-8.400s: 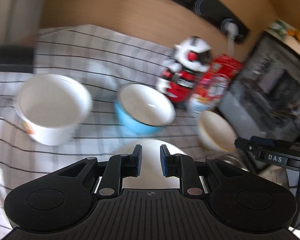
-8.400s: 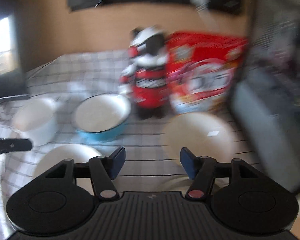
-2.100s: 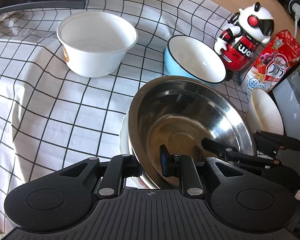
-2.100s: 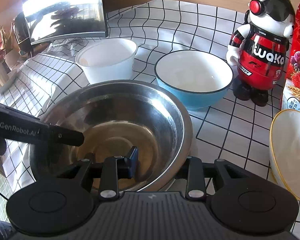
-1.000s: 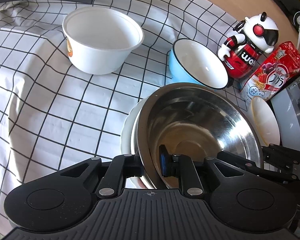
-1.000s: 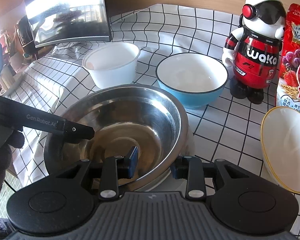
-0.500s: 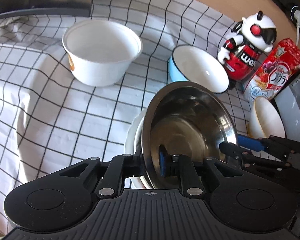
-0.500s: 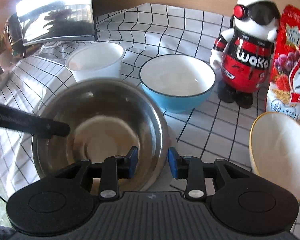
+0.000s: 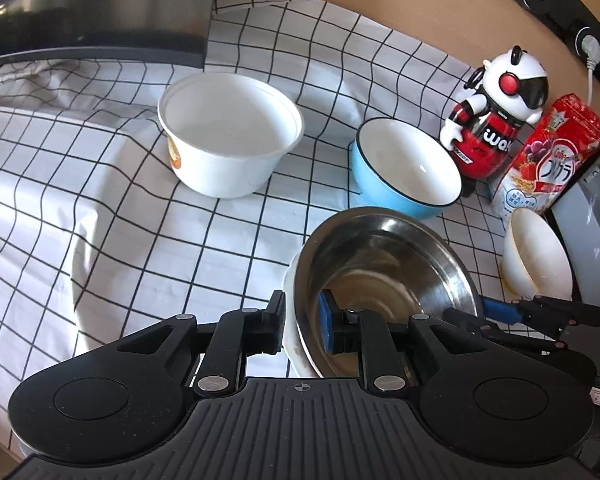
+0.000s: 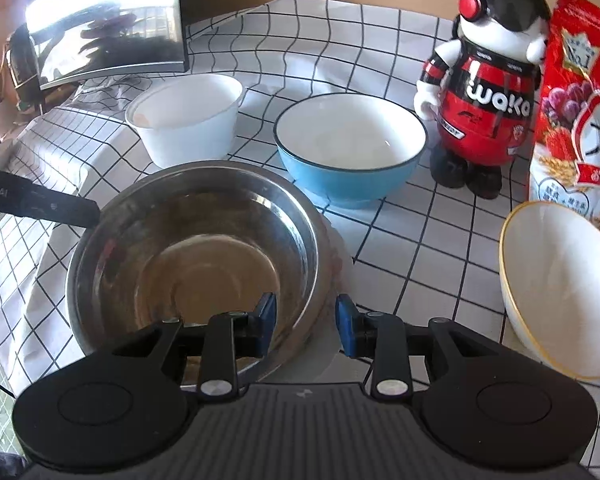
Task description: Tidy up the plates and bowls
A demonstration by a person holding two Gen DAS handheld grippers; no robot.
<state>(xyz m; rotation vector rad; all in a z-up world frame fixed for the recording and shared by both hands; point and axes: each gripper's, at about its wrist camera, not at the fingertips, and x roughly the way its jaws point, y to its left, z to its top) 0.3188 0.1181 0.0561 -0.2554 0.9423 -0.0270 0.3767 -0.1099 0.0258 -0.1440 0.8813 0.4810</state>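
The tabletop [image 9: 100,216] wears a white cloth with a black grid. Largest of the dishes is the steel bowl [image 10: 204,248], nested on a white plate [image 10: 336,280] and lying straight ahead of both tools.

The left hand-held gripper [image 9: 302,322] straddles the near rim of that bowl and plate; its jaws have just been opening, and a gap shows between the pads and the rim. The right hand-held gripper [image 10: 306,320] straddles the bowl's right rim, jaws spread with daylight on both sides, pinching nothing.

Beyond the left hand-held gripper and to its left stands a white paper bowl [image 9: 230,144]; ahead and right of it a blue bowl [image 9: 404,168]. Just right of the right hand-held gripper tilts a cream bowl [image 10: 560,292].

Behind the blue bowl stand a red cereal bag [image 10: 580,112] and a toy robot [image 10: 488,92].
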